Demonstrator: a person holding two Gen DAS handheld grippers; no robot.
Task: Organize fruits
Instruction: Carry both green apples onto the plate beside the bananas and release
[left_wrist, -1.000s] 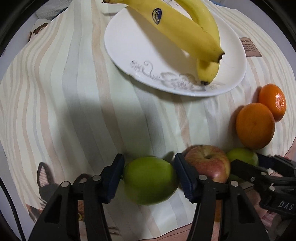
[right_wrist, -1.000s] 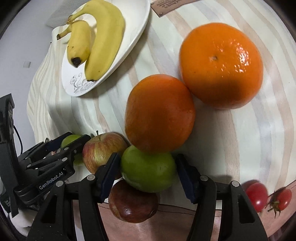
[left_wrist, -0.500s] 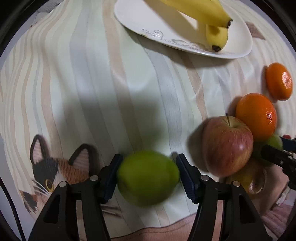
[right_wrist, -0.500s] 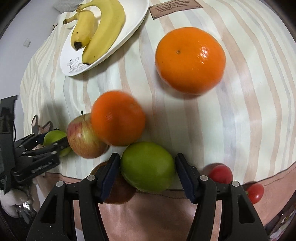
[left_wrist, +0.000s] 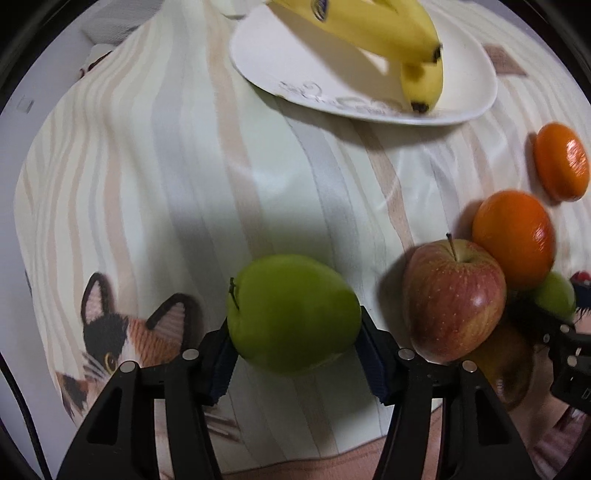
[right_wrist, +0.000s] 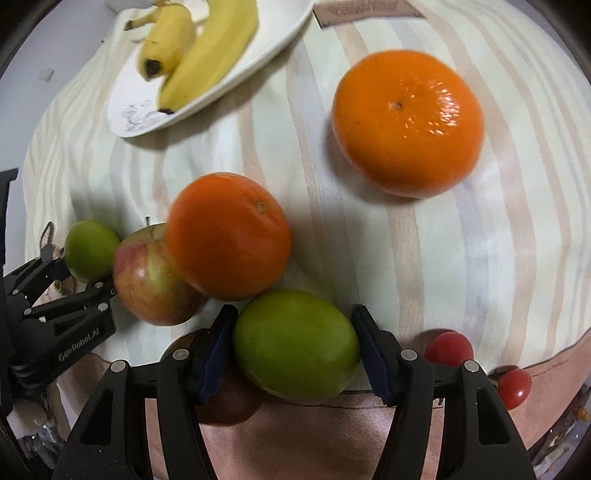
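A green apple (left_wrist: 291, 314) sits between the pads of my left gripper (left_wrist: 293, 336), stem turned to the left. The jaws are closing on it, and both pads touch its sides. A second green apple (right_wrist: 295, 343) is clamped in my right gripper (right_wrist: 295, 332), near the cloth's front edge. A red apple (left_wrist: 454, 299) leans against an orange (left_wrist: 513, 236) between the two grippers. Another orange (right_wrist: 406, 122) lies apart, farther back. The white plate (left_wrist: 280, 48) at the back holds two bananas (left_wrist: 388, 29).
The striped tablecloth (left_wrist: 184, 166) carries a cat picture (left_wrist: 110, 343) by the left gripper. Two cherry tomatoes (right_wrist: 448, 347) lie at the cloth's front right edge. A dark brown fruit (right_wrist: 225, 406) sits half hidden under the right gripper. A brown label (right_wrist: 365, 11) lies beside the plate.
The left gripper carried its green apple left, away from the red apple, and the stem now shows. The right gripper drew back with its apple, and the near orange parted from the far one.
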